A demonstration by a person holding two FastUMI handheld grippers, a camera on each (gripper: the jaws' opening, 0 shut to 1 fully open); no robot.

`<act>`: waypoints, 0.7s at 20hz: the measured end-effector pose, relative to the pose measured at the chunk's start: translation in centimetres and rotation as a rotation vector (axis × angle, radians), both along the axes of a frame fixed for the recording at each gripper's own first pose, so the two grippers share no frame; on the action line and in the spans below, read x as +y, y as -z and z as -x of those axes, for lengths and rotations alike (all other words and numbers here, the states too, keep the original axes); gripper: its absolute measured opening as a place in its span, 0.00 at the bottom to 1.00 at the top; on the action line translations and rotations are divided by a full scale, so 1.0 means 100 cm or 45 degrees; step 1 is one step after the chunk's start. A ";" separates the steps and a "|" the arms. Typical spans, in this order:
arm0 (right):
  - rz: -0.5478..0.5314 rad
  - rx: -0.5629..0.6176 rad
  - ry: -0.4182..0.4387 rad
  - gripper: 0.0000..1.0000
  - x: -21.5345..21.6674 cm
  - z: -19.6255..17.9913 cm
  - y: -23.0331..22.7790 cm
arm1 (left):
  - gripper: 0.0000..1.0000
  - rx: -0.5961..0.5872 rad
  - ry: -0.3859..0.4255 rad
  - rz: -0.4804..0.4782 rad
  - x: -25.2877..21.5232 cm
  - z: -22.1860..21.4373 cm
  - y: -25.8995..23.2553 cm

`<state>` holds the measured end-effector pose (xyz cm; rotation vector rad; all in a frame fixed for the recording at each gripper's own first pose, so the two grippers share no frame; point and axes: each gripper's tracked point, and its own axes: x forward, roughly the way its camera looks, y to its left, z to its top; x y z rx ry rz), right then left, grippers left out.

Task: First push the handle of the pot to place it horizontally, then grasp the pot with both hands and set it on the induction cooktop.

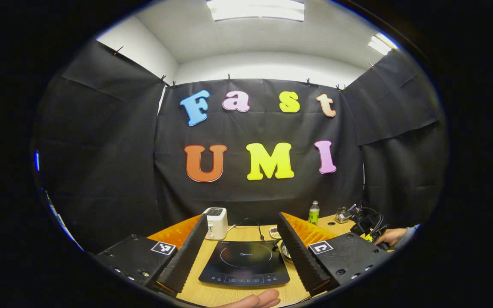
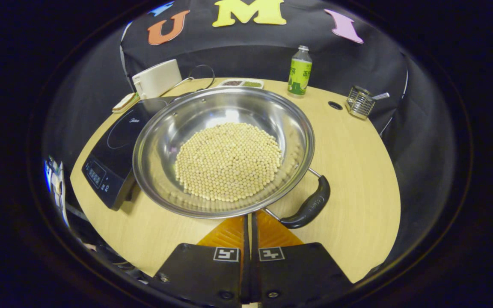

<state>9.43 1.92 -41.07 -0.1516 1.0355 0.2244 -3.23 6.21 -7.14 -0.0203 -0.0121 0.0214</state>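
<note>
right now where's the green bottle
In the right gripper view the green bottle stands upright at the table's far edge, behind the pot, between the small divided dish and the wire basket.

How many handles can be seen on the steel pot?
1: a handle on the pot, at its near right rim beside the right gripper. A second may be hidden.

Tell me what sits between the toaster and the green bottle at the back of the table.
In the right gripper view, a small tray of dark and green bits lies between the toaster and the bottle.
</note>
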 end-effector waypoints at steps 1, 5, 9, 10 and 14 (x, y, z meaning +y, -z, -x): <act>0.005 -0.006 0.003 0.04 -0.004 -0.003 0.000 | 0.97 0.003 -0.004 -0.006 0.001 -0.001 0.002; 0.027 -0.004 -0.015 0.04 -0.013 -0.012 0.002 | 0.97 -0.019 -0.003 -0.004 -0.002 -0.003 -0.001; 0.045 -0.004 -0.005 0.04 -0.023 -0.024 0.002 | 0.96 -0.041 0.043 0.019 -0.015 -0.004 -0.003; 0.056 -0.006 -0.003 0.04 -0.026 -0.027 0.001 | 0.97 -0.040 0.051 0.021 -0.017 -0.004 -0.002; 0.075 -0.021 0.007 0.04 -0.035 -0.039 0.002 | 0.97 -0.018 0.046 0.014 -0.017 -0.007 0.004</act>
